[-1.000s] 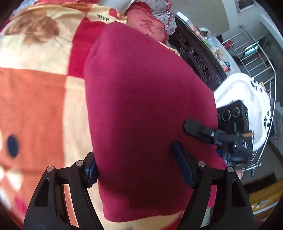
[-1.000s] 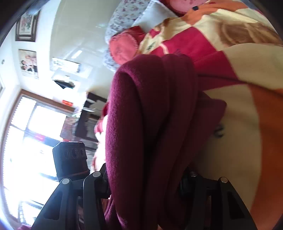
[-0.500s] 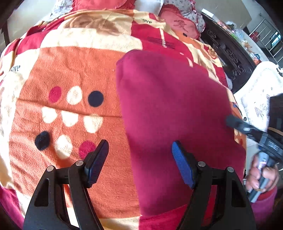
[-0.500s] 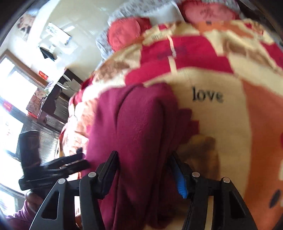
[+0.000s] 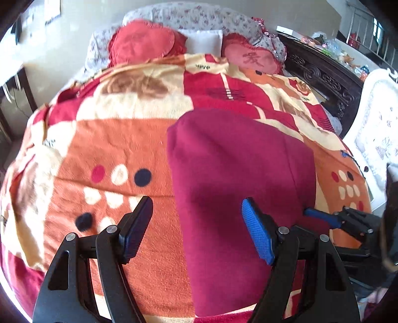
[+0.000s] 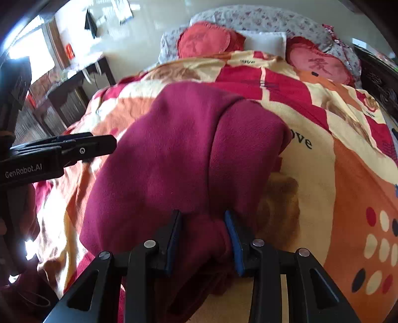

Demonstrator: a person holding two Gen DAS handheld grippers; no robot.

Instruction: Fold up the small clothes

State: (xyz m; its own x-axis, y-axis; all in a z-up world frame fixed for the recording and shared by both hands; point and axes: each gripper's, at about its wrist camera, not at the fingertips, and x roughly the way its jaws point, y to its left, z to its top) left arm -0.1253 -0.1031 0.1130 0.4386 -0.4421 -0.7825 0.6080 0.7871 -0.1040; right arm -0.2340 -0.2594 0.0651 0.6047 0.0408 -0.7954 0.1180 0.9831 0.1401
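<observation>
A dark red folded garment (image 5: 238,188) lies flat on the patterned blanket (image 5: 119,139); it also shows in the right wrist view (image 6: 174,159). My left gripper (image 5: 196,226) is open and empty, hovering over the garment's near left edge. My right gripper (image 6: 202,236) is shut on a bunched near edge of the garment. In the left wrist view the right gripper (image 5: 323,216) sits at the garment's right edge. In the right wrist view the left gripper (image 6: 74,146) is at the left, above the garment's side.
Red heart cushions (image 5: 141,42) and floral pillows (image 5: 204,17) lie at the head of the bed. A dark carved cabinet (image 5: 321,72) and a white chair (image 5: 378,129) stand to the right. A dark side table (image 6: 72,94) stands to the left.
The garment went from held up to lying flat on the blanket. My left gripper let go and pulled back. My right gripper closed on the near edge.
</observation>
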